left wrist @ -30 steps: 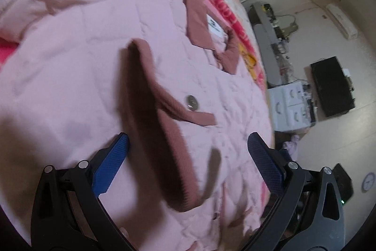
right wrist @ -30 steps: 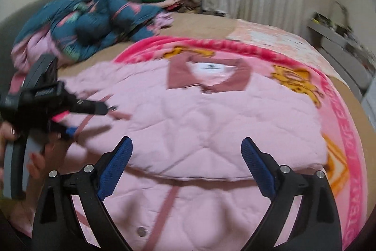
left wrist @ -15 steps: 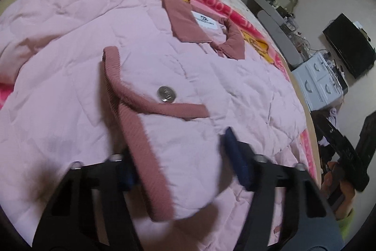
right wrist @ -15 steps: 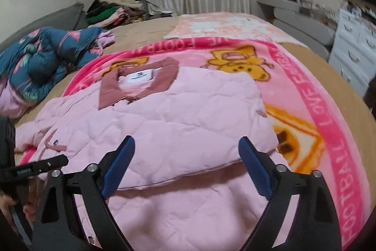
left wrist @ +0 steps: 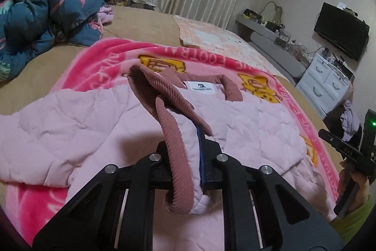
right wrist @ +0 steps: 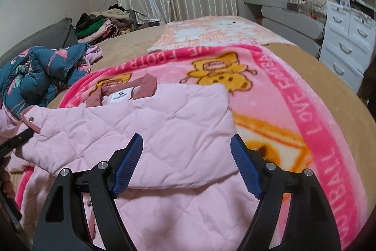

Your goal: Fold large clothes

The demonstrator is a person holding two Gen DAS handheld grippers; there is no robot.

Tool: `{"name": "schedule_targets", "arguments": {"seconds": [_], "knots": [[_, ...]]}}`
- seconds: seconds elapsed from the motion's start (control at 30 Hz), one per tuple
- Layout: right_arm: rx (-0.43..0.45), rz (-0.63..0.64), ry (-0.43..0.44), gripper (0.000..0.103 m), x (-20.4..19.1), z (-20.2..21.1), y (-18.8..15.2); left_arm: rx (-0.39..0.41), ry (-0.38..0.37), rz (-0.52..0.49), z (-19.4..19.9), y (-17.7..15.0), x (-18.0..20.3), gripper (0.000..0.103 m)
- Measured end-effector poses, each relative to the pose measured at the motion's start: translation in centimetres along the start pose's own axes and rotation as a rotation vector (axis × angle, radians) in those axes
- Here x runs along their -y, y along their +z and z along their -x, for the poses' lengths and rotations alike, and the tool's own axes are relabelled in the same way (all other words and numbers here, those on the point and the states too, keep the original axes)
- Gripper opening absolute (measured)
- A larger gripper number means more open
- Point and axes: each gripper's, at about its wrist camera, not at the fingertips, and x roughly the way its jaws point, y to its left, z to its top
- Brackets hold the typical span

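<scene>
The left gripper (left wrist: 188, 157) is clamping the pink jacket's (left wrist: 98, 124) ribbed cuff (left wrist: 175, 152), lifting the sleeve for folding inward. The jacket is lying spread on the pink blanket (right wrist: 270, 91), collar toward the bed's far edge. The right gripper (right wrist: 188, 164), jaws narrowing but holding nothing, is hovering over the jacket's folded right edge.

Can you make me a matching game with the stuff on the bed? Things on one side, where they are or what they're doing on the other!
Things:
1. sleeve cuff
2. right gripper
3. blue flowery quilt
4. white label

Places or states:
A. bunched up on the bed beside the pink blanket
B. inside the collar of the pink jacket
C. pinched in the left gripper
D. jaws apart above the jacket, gripping nothing

Pairs: 1-C, 2-D, 3-A, 4-B
</scene>
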Motion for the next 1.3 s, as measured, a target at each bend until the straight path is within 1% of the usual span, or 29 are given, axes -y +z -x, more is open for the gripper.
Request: {"name": "schedule_targets", "arguments": {"seconds": [0.13,0.23,0.37,0.53,0.67,0.83,0.97,1.2,1.3], "knots": [[-0.014,0.024,0.01,0.076,-0.3,-1.3,0.5,-0.028,0.032,-0.005,-1.8,-0.1,-0.8,0.007],[-0.035,0.048,0.022,0.076,-0.6,-2.5,0.7,-0.072,0.057,0.024,-3.5,-0.8,-2.3,0.007],[-0.077,0.076,0.063,0.076,-1.2,-4.6,0.8,-0.113,0.076,0.064,-4.9,-1.5,-4.0,0.007],[-0.134,0.1,0.078,0.076,-1.9,-6.6,0.2,-0.144,0.084,0.083,-5.4,-2.1,-4.8,0.008],[-0.149,0.103,0.076,0.076,-1.9,-7.6,0.1,-0.149,0.095,0.069,-5.5,-2.3,-4.9,0.008],[-0.214,0.083,0.059,0.076,-0.9,-9.4,-0.8,-0.179,0.104,0.078,-6.1,-3.1,-5.5,0.013],[-0.267,0.037,0.06,0.076,0.2,-10.9,-1.5,-0.195,0.111,0.081,-6.7,-3.4,-5.7,0.017],[-0.274,0.002,0.061,0.076,1.0,-11.5,-2.3,-0.204,0.102,0.098,-7.0,-3.9,-6.1,0.023],[-0.275,-0.009,0.053,0.077,0.8,-10.9,-2.1,-0.206,0.119,0.11,-6.6,-3.7,-5.9,0.025]]}}
